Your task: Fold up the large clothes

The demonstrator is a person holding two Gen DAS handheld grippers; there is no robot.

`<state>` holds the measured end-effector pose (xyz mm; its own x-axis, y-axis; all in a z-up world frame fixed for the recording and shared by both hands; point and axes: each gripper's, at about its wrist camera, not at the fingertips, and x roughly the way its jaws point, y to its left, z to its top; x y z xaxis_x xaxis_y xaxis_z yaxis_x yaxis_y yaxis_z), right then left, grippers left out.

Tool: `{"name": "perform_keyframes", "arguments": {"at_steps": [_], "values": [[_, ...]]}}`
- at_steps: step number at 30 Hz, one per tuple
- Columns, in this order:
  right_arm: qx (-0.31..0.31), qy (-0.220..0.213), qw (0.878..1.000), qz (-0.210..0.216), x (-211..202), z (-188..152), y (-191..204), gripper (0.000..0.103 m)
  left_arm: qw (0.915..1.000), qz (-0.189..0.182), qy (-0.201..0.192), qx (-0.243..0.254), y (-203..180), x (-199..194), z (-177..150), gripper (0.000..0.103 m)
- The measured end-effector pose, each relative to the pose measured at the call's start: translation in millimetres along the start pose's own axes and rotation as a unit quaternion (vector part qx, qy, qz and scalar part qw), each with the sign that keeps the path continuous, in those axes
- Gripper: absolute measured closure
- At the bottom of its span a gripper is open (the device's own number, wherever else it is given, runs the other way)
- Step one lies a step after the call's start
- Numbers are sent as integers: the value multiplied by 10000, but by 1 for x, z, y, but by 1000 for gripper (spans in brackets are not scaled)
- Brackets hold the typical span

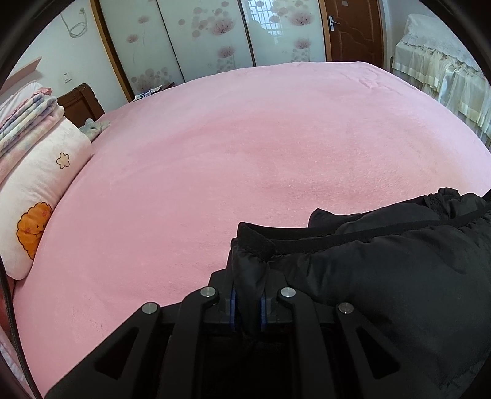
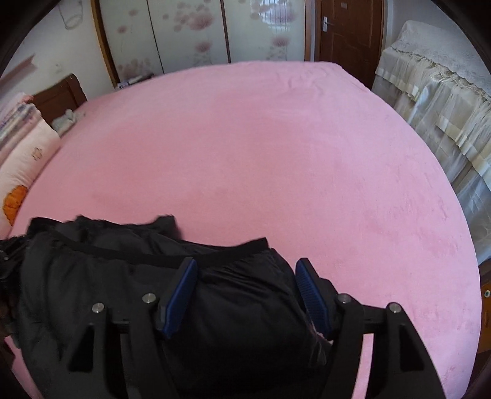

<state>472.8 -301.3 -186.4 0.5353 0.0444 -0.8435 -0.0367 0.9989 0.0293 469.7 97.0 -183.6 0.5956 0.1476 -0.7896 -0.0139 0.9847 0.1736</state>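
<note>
Pink plush blanket point(image 1: 245, 147) over the whole bed, smooth but for a few shallow creases near the far right corner. Black padded garment point(image 1: 383, 270) bunched at the near edge, its elastic hem running across the top of the heap; seen from the right wrist, the same garment point(image 2: 122, 276) spread toward the left of the view. Left gripper point(image 1: 248, 304) clamped tight on a fold of the garment by its cuff, blue pads pressing the cloth from both sides. Right gripper point(image 2: 245, 294) with fingers well apart, blue pads point(image 2: 181, 294) either side of a rounded hump of the garment, not pinching it. Along the left edge of the bed, a white pillow point(image 1: 40, 190) with an orange cartoon print and a small flower outline, folded pastel bedding point(image 1: 27, 119) stacked on top. Dark wooden headboard point(image 1: 81, 102) just behind, a small grey bundle point(image 1: 93, 125) lying beside it on the blanket. Beyond the bed, wardrobe doors point(image 1: 199, 40) in frosted white with pink flower prints, framed in brown wood. Brown door point(image 1: 353, 30) with a metal handle to the right of them. Against the right side, furniture draped in a cream lace cover point(image 1: 445, 70). White wall at far left, a cable loop point(image 1: 75, 23) hanging there.
</note>
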Motion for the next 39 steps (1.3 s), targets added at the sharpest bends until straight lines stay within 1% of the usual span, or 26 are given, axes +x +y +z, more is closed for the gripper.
{"name": "perform_keyframes", "arguments": {"at_steps": [1,2,3,4,8,12,13,14,18,20,22,23,24,25,27,29,31,33,34,35,36,38,39], "values": [[4,124,9998,-148,9,-3,-3,37,10000,-1,10,13,1,1,0,92],[42,298,9993,-200,18,-6,-5,50,10000,-12,18,31,1,2,1,92],[94,390,9990,-173,23,-7,-6,68,10000,-16,26,44,0,4,1,90],[174,540,9982,-203,32,-11,-10,89,10000,-11,43,62,-2,6,1,89],[371,493,9964,-585,44,-20,-21,90,9995,96,314,9,-3,26,-1,87],[556,591,9921,-957,59,-27,-33,91,9990,154,415,-63,-4,39,-6,85],[558,626,9905,-1092,63,-29,-35,100,9989,189,419,-41,-5,42,-8,85],[560,677,9885,-1227,68,-33,-39,103,9988,210,434,-27,-6,44,-9,85],[740,552,9895,-1114,67,-35,-41,103,9990,193,406,-75,-10,44,-11,82],[655,469,9901,-1147,61,-33,-37,103,9990,272,349,-45,-11,39,-10,76],[621,369,9907,-1157,53,-35,-34,103,9990,343,282,-60,-5,33,-8,62],[615,284,9908,-1171,47,-34,-33,103,9989,371,273,-115,-2,29,-8,58],[628,200,9911,-1155,40,-33,-32,103,9987,380,262,-209,1,23,-7,48],[658,115,9917,-1099,33,-33,-33,103,9986,368,234,-307,5,16,-6,41],[725,-153,9927,-950,7,-29,-29,99,9983,284,79,-498,13,-5,-2,36],[676,-363,9931,-885,-16,-27,-21,99,9980,233,-97,-583,16,-30,1,35],[609,-542,9940,-726,-46,-25,-8,99,9978,201,-256,-576,16,-58,3,27],[546,-652,9951,-512,-75,-24,8,99,9973,106,-446,-567,14,-89,4,22],[526,-676,9953,-455,-85,-27,16,98,9970,40,-531,-563,13,-104,3,21],[471,-714,9957,-340,-103,-28,27,95,9967,-33,-607,-544,12,-119,3,21],[441,-714,9961,-276,-111,-29,36,93,9964,-103,-663,-518,10,-135,1,21],[361,-624,9974,-82,-134,-32,52,78,9959,-247,-746,-454,9,-163,-1,20],[339,-572,9978,4,-141,-33,56,75,9955,-313,-782,-438,8,-174,-3,20]]}}
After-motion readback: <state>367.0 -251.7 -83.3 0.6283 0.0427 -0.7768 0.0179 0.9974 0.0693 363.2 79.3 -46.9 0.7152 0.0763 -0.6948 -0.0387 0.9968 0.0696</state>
